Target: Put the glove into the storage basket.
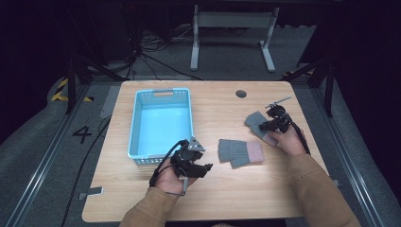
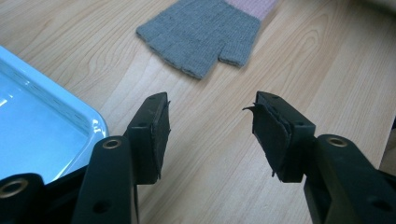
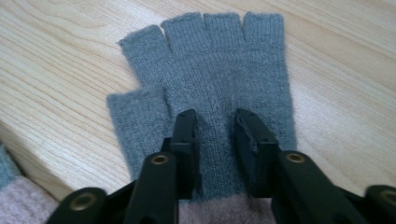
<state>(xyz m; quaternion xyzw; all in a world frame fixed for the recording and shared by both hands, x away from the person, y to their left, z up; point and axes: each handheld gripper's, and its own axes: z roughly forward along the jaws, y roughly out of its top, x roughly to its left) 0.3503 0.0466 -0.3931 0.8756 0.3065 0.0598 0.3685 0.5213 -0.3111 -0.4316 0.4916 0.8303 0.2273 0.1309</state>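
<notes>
We were at the grasp step for the first glove. The right gripper was set down on the far glove, which lay flat near the right edge of the bench, fingerless stubs pointing away from the hand. Its fingers stood narrow, pressed into the grey knit just above the pink cuff, with a ridge of fabric between them; we could not tell whether they had fully closed on it. We judged the pinch begun and the lift not yet made.

The left gripper hovered over bare wood near the front right corner of the basket, fingers wide and holding nothing. The second glove lay flat mid-bench, between the two grippers, apart from both.

The blue basket sat toward the left edge of the bench, with nothing in it.

The next move, in our judgement, called for a firm closure on the knit, a straight lift clear of the bench, then a carry leftward over the second glove to the basket. A shallow pinch could slip.
</notes>
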